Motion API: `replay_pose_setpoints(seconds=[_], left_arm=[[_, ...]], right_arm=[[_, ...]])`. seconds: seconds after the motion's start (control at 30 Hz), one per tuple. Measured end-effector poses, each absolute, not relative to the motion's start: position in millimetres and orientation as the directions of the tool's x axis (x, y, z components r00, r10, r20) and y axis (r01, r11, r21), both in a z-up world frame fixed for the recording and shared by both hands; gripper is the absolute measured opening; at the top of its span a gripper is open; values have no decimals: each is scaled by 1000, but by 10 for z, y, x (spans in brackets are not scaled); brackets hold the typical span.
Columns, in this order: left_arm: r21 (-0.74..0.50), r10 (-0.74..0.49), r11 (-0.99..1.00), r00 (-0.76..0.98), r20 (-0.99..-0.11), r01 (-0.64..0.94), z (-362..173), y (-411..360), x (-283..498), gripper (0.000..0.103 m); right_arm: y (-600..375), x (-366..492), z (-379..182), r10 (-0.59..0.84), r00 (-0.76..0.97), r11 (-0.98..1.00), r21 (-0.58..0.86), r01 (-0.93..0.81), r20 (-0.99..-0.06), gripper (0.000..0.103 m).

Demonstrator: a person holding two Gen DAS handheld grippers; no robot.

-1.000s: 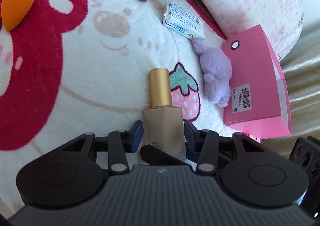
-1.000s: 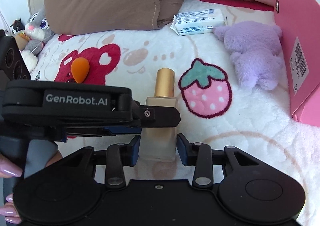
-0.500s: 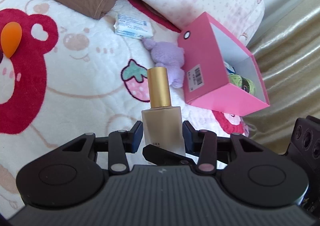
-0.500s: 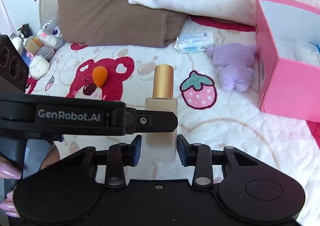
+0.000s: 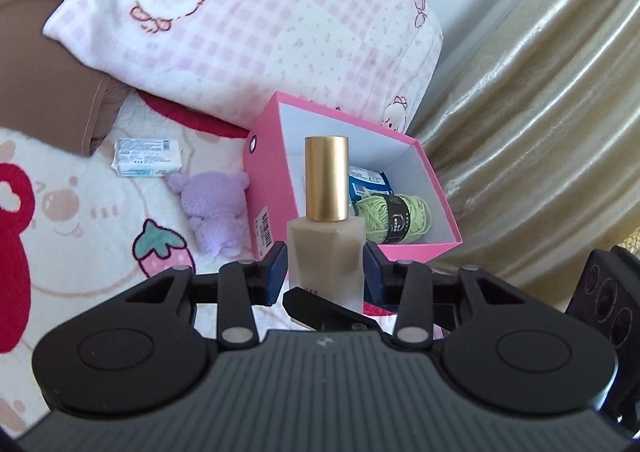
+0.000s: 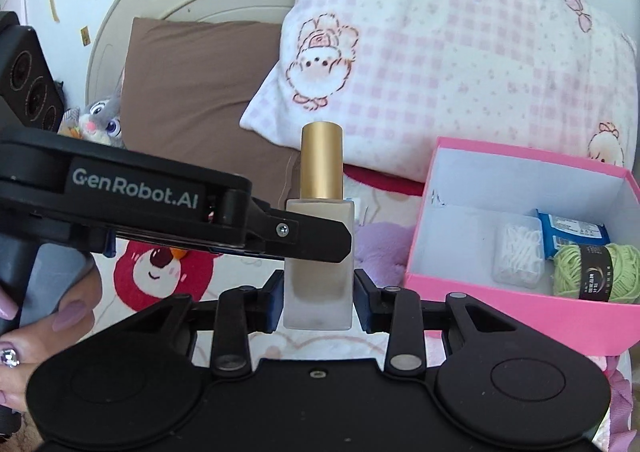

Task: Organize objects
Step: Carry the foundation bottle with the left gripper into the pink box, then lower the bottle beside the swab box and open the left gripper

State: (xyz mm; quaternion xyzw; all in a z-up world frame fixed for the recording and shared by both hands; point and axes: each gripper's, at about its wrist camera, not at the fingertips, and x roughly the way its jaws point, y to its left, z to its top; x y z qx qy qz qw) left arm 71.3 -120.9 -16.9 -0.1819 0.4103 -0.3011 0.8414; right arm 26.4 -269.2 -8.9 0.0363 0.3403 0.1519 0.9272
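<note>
Since a second ago the bottle (image 5: 326,248) has risen off the blanket (image 5: 100,252), and the pink box (image 6: 520,308) now shows its inside: green yarn (image 6: 596,272), a blue packet (image 6: 572,230) and a clear tub (cotton swabs, apparently) (image 6: 518,252). Both the left gripper (image 5: 325,272) and right gripper (image 6: 318,298) pinch the bottle's frosted body, upright, beside the box.

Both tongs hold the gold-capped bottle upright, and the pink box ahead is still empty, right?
Not empty. The right wrist view shows the pink box already holds green yarn, a blue packet and a clear case. Both tongs do hold the bottle upright.
</note>
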Motion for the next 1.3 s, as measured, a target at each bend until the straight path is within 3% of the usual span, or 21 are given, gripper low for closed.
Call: replay_pose_setpoints(seconds=[0.2, 0.37, 0.7, 0.87, 0.97, 1.2, 1.3], left_arm=[[-541, -646, 763, 431, -630, 354, -20, -1730, 1138, 40], [-492, -589, 807, 372, -718, 327, -74, -2212, 1535, 40], [-324, -414, 897, 316, -853, 302, -517, -2808, 2059, 38], [-284, -392, 891, 286, -874, 355, -620, -2935, 2178, 35], [-275, -392, 880, 266, -880, 386, -622, -2972, 2207, 24], [-254, -380, 877, 266, -886, 408, -715, -3089, 2289, 21], [-287, -400, 881, 269, -876, 375, -730, -3048, 2327, 21]], right_arm=[[-3131, 531, -16, 270, 745, 960, 225, -165, -610, 40], [-3413, 918, -139, 240, 698, 966, 240, -100, -675, 40], [-3967, 1463, -740, 350, 608, 882, 470, 43, -712, 40], [-3968, 1567, -882, 340, 598, 894, 447, 35, -726, 40], [-4015, 1615, -934, 338, 584, 897, 440, 38, -738, 40], [-3975, 1753, -1006, 359, 554, 889, 455, 41, -751, 40], [-3876, 1794, -997, 318, 542, 918, 396, 30, -778, 40]])
